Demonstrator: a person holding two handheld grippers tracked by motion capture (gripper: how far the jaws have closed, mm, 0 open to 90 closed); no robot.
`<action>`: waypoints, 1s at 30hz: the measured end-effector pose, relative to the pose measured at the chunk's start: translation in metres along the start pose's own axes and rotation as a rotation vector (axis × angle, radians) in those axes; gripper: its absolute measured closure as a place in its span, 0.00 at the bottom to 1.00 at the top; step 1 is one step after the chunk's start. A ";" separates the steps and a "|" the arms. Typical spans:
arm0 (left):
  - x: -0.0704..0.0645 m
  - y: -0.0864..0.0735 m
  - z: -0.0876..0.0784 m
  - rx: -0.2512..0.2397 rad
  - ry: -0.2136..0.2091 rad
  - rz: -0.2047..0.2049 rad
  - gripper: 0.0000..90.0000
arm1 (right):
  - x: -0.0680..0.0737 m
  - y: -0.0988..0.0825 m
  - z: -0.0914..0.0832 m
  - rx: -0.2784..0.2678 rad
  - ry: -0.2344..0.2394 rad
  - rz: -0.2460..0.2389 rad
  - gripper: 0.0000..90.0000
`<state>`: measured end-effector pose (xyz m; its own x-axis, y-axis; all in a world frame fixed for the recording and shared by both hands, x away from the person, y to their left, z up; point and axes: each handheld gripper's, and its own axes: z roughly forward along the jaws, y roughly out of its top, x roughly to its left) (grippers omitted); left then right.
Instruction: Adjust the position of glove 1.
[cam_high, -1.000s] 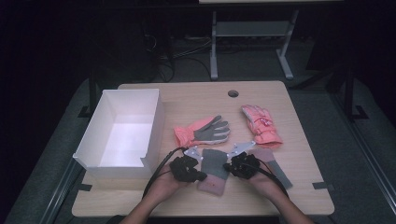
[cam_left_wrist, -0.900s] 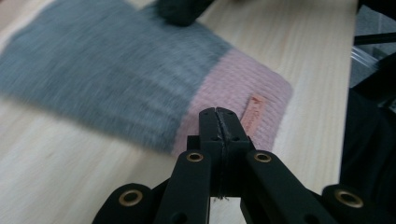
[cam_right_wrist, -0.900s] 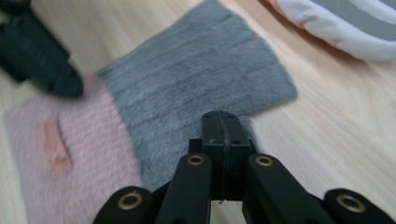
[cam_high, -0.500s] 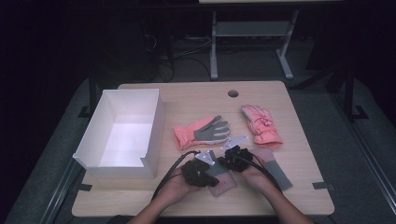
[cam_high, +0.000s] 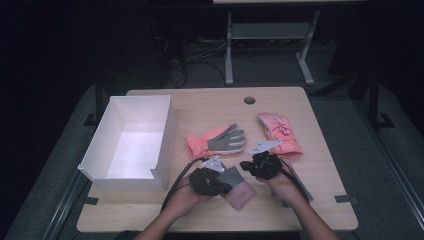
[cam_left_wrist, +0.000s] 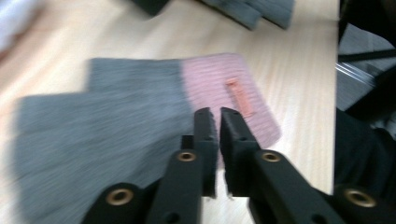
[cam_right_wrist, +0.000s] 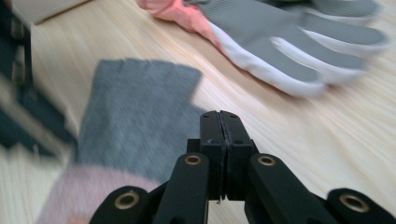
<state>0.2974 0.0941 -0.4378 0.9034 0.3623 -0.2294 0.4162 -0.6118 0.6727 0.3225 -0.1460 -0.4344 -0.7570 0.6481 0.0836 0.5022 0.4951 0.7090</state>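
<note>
The grey-and-pink mitten (cam_high: 236, 186) is lying flat near the worktop's (cam_high: 320, 200) front edge. The left tool (cam_left_wrist: 215, 114), jaws just parting slightly, and the right tool (cam_right_wrist: 219, 116), closed, are both gripping nothing; spread wider before pinching the cuff.

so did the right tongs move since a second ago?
Yes. The right tongs shifted right and farther up the table, toward the pink glove.

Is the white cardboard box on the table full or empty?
Empty: the white cardboard box shows a bare white floor in the high view, with nothing inside.
</note>
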 end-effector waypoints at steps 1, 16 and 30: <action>0.001 -0.002 -0.004 -0.007 0.011 0.000 0.86 | -0.003 -0.003 -0.006 0.001 -0.007 0.006 0.99; -0.005 -0.031 -0.023 0.004 0.136 0.014 0.31 | -0.023 -0.092 -0.092 0.088 -0.147 0.075 1.00; -0.001 -0.032 -0.020 0.001 0.151 -0.002 0.31 | -0.008 -0.114 -0.089 0.170 -0.102 0.052 1.00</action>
<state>0.2817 0.1272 -0.4451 0.8767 0.4652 -0.1223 0.4182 -0.6116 0.6716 0.2340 -0.2593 -0.4531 -0.6865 0.7260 0.0398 0.6092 0.5445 0.5765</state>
